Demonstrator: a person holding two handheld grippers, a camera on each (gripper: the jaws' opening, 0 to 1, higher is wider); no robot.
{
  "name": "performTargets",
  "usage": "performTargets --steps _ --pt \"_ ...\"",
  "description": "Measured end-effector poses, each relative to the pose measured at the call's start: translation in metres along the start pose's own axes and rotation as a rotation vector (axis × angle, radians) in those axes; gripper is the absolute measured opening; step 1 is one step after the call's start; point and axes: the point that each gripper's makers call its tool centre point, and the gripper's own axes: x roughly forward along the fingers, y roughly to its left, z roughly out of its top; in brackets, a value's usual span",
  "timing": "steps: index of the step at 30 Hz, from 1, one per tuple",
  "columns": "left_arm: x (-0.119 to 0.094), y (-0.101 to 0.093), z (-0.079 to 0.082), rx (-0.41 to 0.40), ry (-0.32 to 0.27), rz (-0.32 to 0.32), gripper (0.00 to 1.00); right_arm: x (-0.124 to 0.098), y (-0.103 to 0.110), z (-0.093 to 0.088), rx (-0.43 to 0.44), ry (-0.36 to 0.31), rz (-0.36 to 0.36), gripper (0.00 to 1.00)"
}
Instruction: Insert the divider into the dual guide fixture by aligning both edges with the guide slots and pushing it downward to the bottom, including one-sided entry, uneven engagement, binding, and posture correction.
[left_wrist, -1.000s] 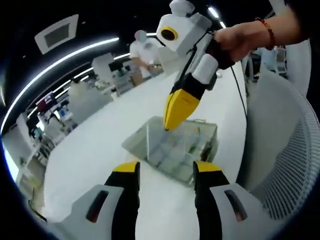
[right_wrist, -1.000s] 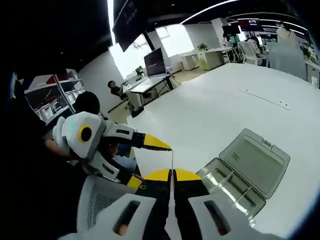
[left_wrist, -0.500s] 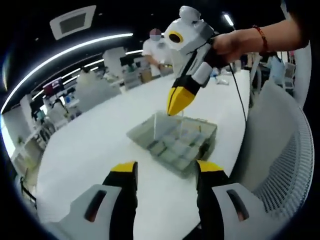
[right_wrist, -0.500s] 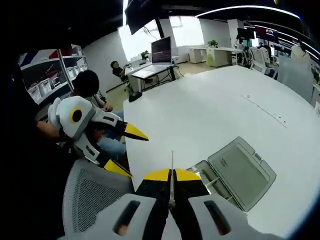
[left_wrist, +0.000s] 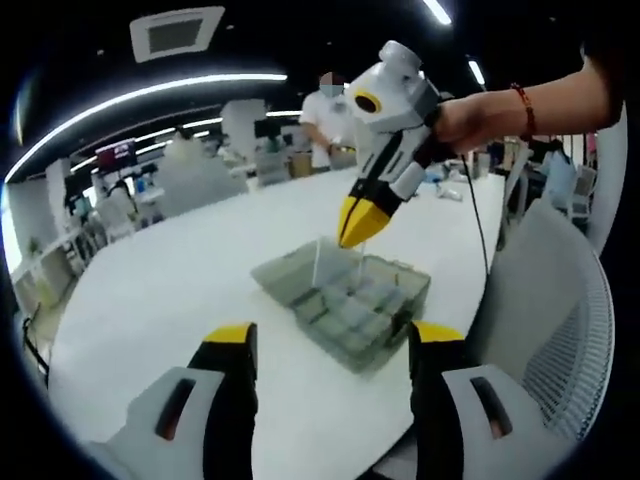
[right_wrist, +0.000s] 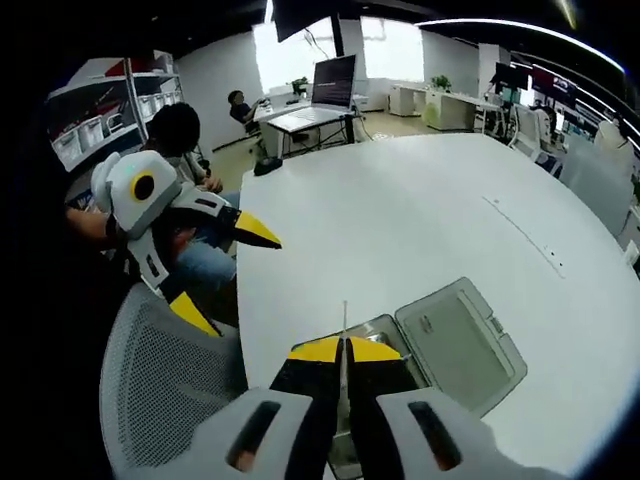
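A clear compartment box (left_wrist: 352, 312) lies on the white table (left_wrist: 180, 300) with its lid (right_wrist: 462, 342) folded open flat beside it. My right gripper (right_wrist: 345, 352) is shut on a thin clear divider (right_wrist: 345, 322), seen edge-on rising between its jaws. In the left gripper view, the right gripper (left_wrist: 358, 224) hangs tip-down just above the box's far side, held by a hand (left_wrist: 470, 110). My left gripper (left_wrist: 330, 342) stands open near the table's edge with nothing between its fingers. In the right gripper view the left gripper (right_wrist: 225, 272) is off the table's edge, over a chair.
A grey mesh chair (right_wrist: 165, 385) stands at the table's edge by the box, and its mesh back (left_wrist: 565, 340) is right of the box. Behind are a desk with a laptop (right_wrist: 330, 85), shelves, and several people. Bare table stretches beyond the lid.
Both views have shifted with the hands. The right gripper's tip, down at the box's rim a second ago, now stands a little above the box, still shut on the divider.
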Motion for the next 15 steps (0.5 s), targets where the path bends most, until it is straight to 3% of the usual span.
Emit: performTargets --steps 2,9,15 --pt "0.0 0.0 -0.001 -0.014 0.0 0.0 0.64 0.003 -0.003 -0.005 0.007 0.03 -0.011 0.0" --pt "-0.001 0.005 0.002 -0.051 -0.013 0.016 0.74 0.01 -0.005 -0.007 -0.064 0.025 0.004 0.0" --pt "0.001 0.007 0.006 -0.097 -0.034 0.013 0.78 0.014 -0.004 -0.006 -0.075 0.022 0.016 0.0"
